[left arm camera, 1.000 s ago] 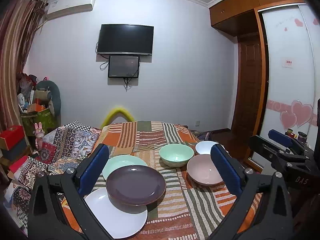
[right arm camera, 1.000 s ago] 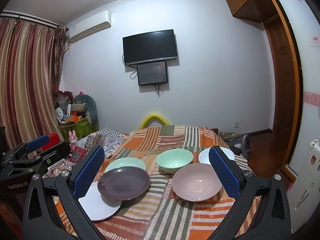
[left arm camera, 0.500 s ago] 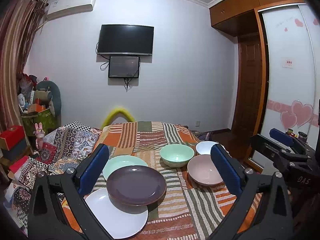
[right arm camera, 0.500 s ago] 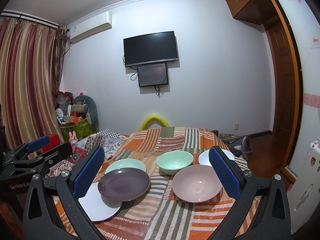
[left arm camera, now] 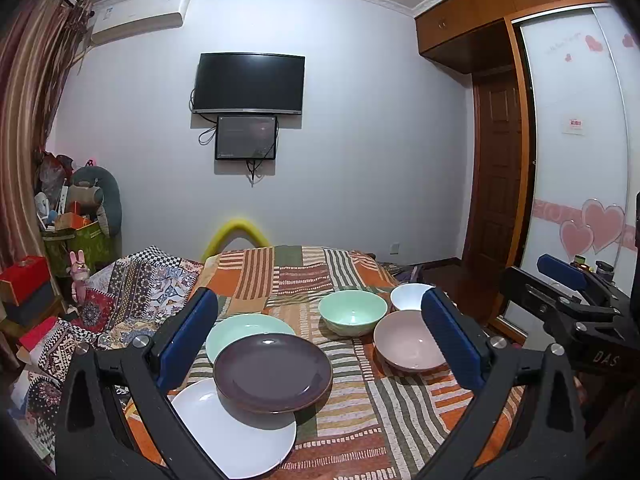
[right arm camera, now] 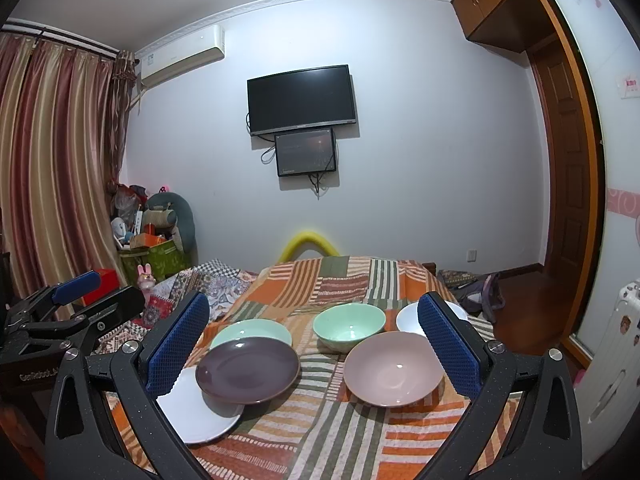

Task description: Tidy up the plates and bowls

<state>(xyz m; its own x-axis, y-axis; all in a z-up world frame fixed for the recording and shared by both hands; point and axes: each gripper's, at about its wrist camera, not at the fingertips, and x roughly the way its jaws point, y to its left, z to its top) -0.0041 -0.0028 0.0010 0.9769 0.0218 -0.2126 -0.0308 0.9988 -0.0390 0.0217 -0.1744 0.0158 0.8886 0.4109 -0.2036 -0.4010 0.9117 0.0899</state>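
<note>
Where the striped patchwork cloth point(left arm camera: 352, 412) covers the table, three plates and three bowls lie in two groups. In the left wrist view, the purple plate point(left arm camera: 273, 376) sits near centre, its far edge overlapping the green plate point(left arm camera: 240, 330) at 11 o'clock and its near edge overlapping the white plate point(left arm camera: 232, 432) at 7 o'clock. Well apart from them, the bowls cluster toward 2 o'clock: the green bowl point(left arm camera: 347, 317) stands upright, the pink bowl point(left arm camera: 408, 340) just beside it to the right, and the white bowl point(left arm camera: 410, 296) behind the pink one, partly hidden by a gripper finger; whether those two touch is hard to tell.

The left gripper point(left arm camera: 320, 340) hangs above the near edge of the table with its jaws spread wide, blue pads framing the plates and bowls and holding nothing. The right gripper point(right arm camera: 316, 344) is likewise wide open and empty, the pink bowl point(right arm camera: 394, 368) lying closest between its fingers and the purple plate point(right arm camera: 248, 370) toward 9 o'clock.

Beyond the table, a yellow curved tube point(left arm camera: 236, 230) rises at 12 o'clock. A black television point(left arm camera: 248, 82) hangs on the far wall with a smaller screen point(left arm camera: 245, 138) directly beneath it. Striped curtains point(right arm camera: 52, 168) hang at 9 o'clock in the right wrist view, and a wooden door point(left arm camera: 498, 184) stands at 3 o'clock in the left.
</note>
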